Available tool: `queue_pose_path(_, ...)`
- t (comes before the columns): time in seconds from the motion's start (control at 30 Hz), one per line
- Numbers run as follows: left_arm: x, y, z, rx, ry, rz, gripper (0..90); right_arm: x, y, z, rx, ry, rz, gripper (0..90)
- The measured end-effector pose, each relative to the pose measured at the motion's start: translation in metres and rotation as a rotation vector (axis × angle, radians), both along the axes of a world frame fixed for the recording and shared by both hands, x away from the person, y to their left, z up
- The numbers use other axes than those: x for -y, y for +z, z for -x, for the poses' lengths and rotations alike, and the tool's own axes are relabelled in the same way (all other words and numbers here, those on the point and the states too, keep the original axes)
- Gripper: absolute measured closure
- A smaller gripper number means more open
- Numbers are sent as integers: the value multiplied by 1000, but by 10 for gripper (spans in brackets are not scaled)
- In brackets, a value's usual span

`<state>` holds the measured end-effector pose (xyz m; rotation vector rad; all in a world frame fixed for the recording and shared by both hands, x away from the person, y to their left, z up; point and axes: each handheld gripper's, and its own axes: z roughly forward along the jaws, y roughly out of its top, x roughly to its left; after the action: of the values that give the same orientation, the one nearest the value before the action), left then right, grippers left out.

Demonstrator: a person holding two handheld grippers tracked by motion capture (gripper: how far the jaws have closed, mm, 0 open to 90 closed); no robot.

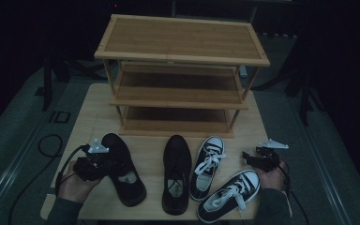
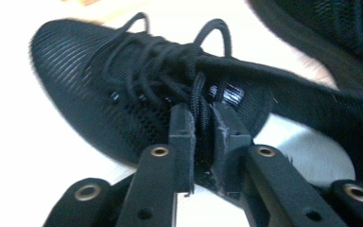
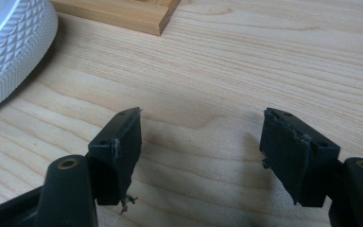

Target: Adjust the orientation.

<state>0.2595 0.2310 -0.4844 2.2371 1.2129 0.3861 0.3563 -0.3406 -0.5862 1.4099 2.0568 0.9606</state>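
The left black shoe (image 1: 122, 168) lies at the near left of the table (image 1: 89, 122), its heel close to the near edge. The left gripper (image 2: 202, 125) is pressed together on its collar beside the laces. Right of it sit another black shoe (image 1: 176, 173) and two white-laced sneakers (image 1: 220, 180). Bare table separates them from the wooden rack (image 1: 180, 70) farther back. The right gripper (image 3: 201, 146) hovers spread wide over bare table at the near right.

The high view is dim and underexposed; beyond the table (image 1: 89, 117) everything sinks into black. The left gripper view is blown out white around a softly blurred black shoe (image 2: 123, 90). The right gripper view is evenly bright and sharp.
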Motion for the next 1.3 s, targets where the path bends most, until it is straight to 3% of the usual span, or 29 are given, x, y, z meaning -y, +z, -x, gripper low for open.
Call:
queue_pose_path(0.2, -23, 5, -1, 21, 40, -28, 827, 0, 0, 0, 0, 0, 1, 296)
queue_pose_path(0.27, -30, 6, -1, 34, 83, -41, 823, 0, 0, 0, 0, 0, 1, 296)
queue_pose_path(0.33, -33, 5, -1, 22, 95, -33, 768, 0, 0, 0, 0, 0, 1, 296)
queue_pose_path(0.5, -30, -6, -1, -25, 97, -66, 642, 0, 0, 0, 0, 0, 2, 296)
queue_pose_path(0.6, -30, -10, -4, -42, 101, -67, 644, 0, 0, 0, 0, 0, 2, 296)
queue_pose_path(0.7, -29, -13, -10, -65, 81, -55, 732, 0, 0, 0, 0, 0, 2, 296)
queue_pose_path(0.77, -25, -11, -9, -45, 66, -75, 839, 0, 0, 0, 0, 0, 2, 296)
queue_pose_path(0.83, -24, -9, -9, -28, 74, -101, 863, 0, 0, 0, 0, 0, 1, 296)
queue_pose_path(1.03, -27, -5, -17, 1, 29, -76, 874, 0, 0, 0, 0, 0, 2, 296)
queue_pose_path(1.27, -29, -1, -39, 40, -12, -56, 875, 0, 0, 0, 0, 0, 2, 296)
queue_pose_path(1.3, -26, 1, -53, 49, -16, -69, 875, 0, 0, 0, 0, 0, 0, 296)
